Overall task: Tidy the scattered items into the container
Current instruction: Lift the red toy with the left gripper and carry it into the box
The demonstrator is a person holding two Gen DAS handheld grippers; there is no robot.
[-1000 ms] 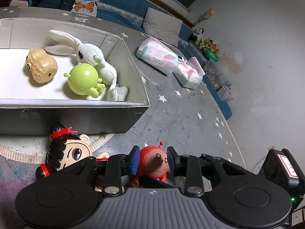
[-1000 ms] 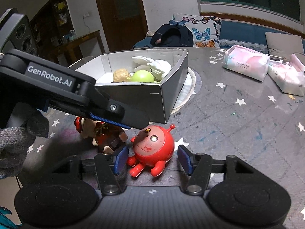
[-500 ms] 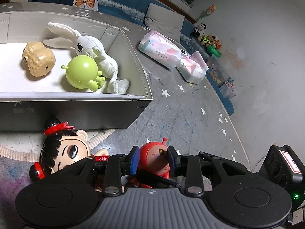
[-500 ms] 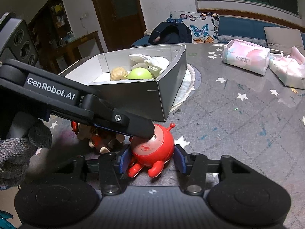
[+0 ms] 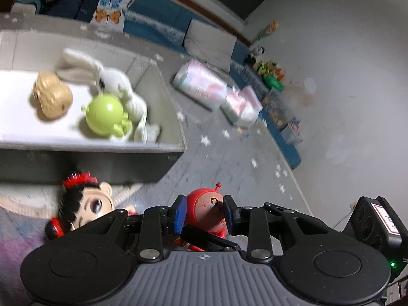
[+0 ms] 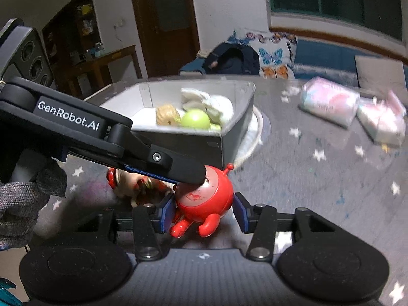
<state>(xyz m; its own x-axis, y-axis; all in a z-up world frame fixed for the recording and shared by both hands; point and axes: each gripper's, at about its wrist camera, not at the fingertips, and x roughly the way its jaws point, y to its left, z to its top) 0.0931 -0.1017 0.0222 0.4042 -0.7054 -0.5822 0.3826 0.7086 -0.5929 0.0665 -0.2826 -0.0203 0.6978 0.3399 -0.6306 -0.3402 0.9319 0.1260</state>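
The red toy (image 6: 204, 199), a round figure with an antenna and short legs, sits between the fingers of both grippers, in front of the near wall of the grey box (image 6: 178, 140) on the star-patterned surface (image 6: 306, 178). The right gripper (image 6: 202, 211) has the toy between its two blue pads: the left pad presses on the toy's side, while a thin gap appears to remain at the right pad, and its fingers are narrowly spread around the toy's body. The left gripper (image 5: 204, 211) reaches in from the side, shown in the right wrist view as a black arm whose tip lies on the top of the toy's head. In the left wrist view its blue pads flank the toy's head, its fingers are closing, and both pads appear to touch the head; motion blur prevents a firm reading of contact. A gloved hand (image 6: 23, 204) carries the left gripper. A doll (image 5: 84, 204) with black hair and red hair ties lies on the surface just beside the red toy, close to the box wall. Inside the box are a white plush rabbit (image 5: 112, 84), a green round toy (image 5: 104, 114) and a tan toy (image 5: 51, 97). Two pink packs (image 6: 329, 102) lie well apart from the box, farther across the surface.
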